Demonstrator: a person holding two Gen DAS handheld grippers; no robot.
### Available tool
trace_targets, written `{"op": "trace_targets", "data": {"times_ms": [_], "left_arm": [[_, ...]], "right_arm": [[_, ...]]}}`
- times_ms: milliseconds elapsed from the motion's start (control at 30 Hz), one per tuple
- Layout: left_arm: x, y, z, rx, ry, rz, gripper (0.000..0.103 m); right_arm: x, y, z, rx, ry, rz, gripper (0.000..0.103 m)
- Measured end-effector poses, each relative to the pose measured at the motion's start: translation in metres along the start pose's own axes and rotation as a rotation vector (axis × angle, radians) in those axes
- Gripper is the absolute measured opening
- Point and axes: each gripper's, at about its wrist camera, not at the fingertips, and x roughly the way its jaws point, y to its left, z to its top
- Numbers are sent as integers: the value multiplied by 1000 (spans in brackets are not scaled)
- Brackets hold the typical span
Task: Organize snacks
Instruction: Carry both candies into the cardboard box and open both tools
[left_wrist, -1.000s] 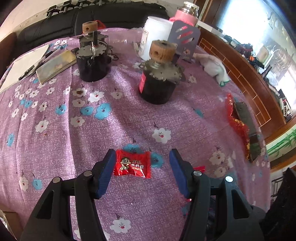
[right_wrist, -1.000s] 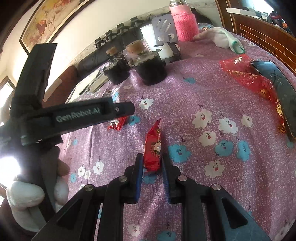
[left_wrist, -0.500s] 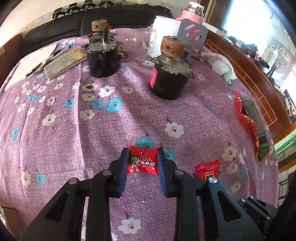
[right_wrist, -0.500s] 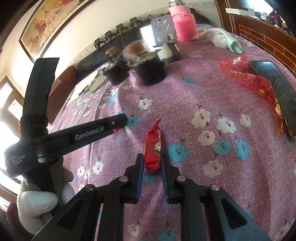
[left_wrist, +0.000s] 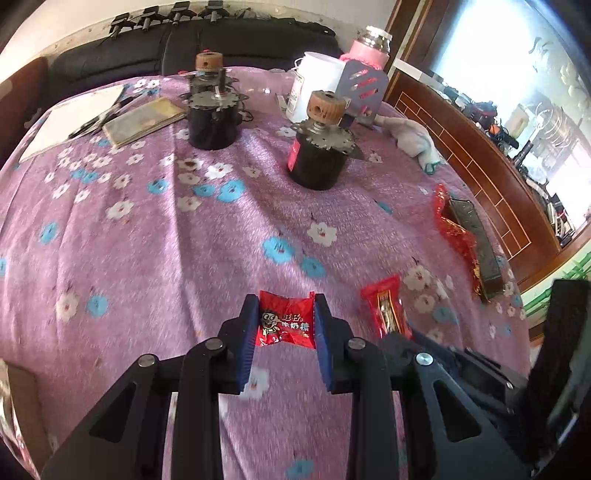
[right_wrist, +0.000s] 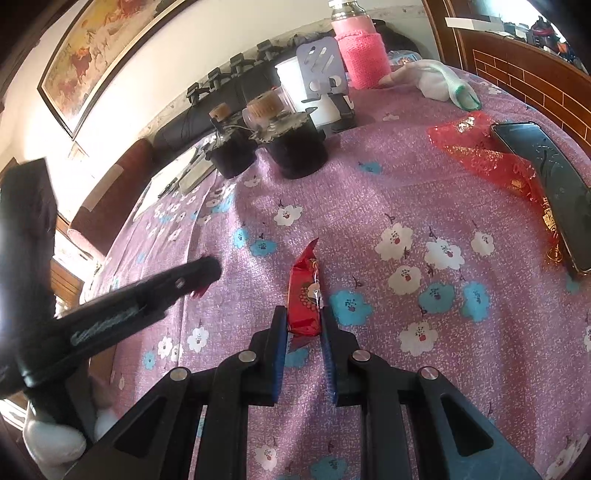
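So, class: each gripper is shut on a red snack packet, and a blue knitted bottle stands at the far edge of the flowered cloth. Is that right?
Not quite. The knitted bottle is pink, not blue, as the right wrist view shows. The rest stands: the left gripper is shut on one red packet, the right gripper on another red packet, over the flowered cloth.

We see two motors (left_wrist: 317, 162) mid-surface (left_wrist: 147, 258), tub (left_wrist: 314, 85) and flask (left_wrist: 369, 48) behind them, phone (left_wrist: 476, 243) at right edge, notebook (left_wrist: 144, 120) far left.
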Motion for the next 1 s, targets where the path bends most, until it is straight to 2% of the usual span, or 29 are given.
{"op": "trace_targets", "data": {"times_ms": [400,700,1000], "left_arm": [[-51,9,-40,-63,-36,-8,26],[-95,16,-79,-101,-92,-21,26],[-135,27,-110,-139,-152,-35,26]], "right_arm": [[-6,21,-7,-75,-35,57,18],[-1,44,-20,-131,-14,36,18],[-36,70,-43,-201,-18,36,18]]}}
